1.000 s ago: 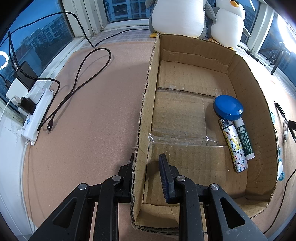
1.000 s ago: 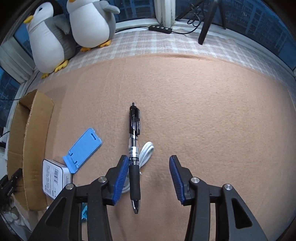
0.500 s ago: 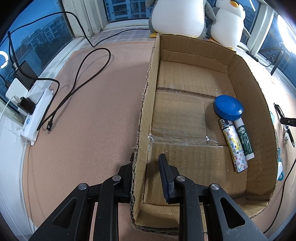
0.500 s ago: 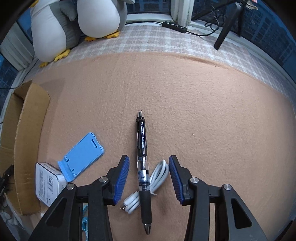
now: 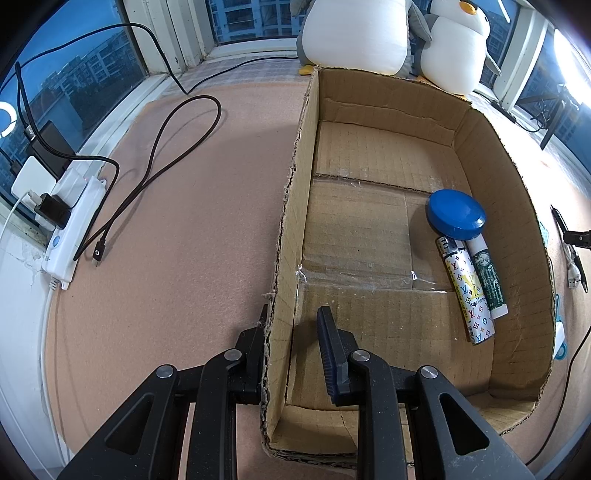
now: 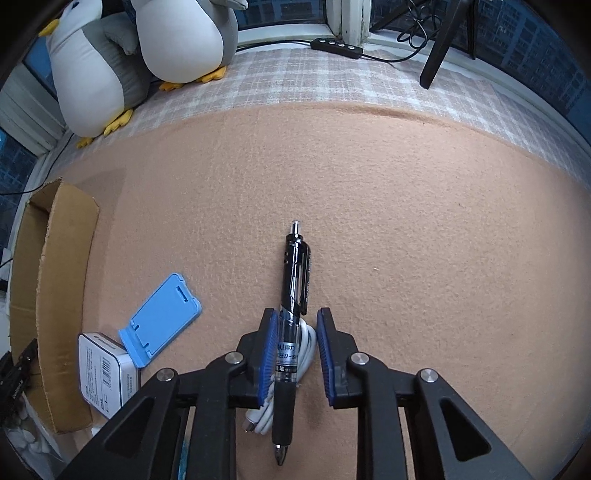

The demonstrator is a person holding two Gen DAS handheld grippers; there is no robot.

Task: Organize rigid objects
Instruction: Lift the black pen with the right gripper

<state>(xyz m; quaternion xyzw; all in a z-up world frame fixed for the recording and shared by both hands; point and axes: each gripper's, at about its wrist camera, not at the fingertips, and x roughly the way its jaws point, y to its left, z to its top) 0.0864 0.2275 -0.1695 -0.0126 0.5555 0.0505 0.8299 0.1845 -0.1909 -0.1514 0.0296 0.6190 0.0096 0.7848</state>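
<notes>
A black pen (image 6: 293,295) lies on the tan felt, tip toward me, across a coiled white cable (image 6: 295,369). My right gripper (image 6: 295,347) straddles the pen's clear lower barrel with its blue pads close on both sides, a small gap on the right. My left gripper (image 5: 291,343) is shut on the near left wall of the cardboard box (image 5: 288,229), one finger outside and one inside. In the box lie a blue lid (image 5: 455,214), a patterned lighter (image 5: 466,291) and a green-labelled tube (image 5: 487,277).
A blue phone stand (image 6: 160,319) and a white box (image 6: 105,373) lie left of the pen, next to the cardboard box (image 6: 55,280). Two plush penguins (image 5: 391,33) stand behind the box. A power strip (image 5: 70,225) and black cables (image 5: 166,147) lie at the left.
My right gripper moved forward over the pen and its jaws narrowed from wide open to close around the barrel. The left gripper and box have not moved.
</notes>
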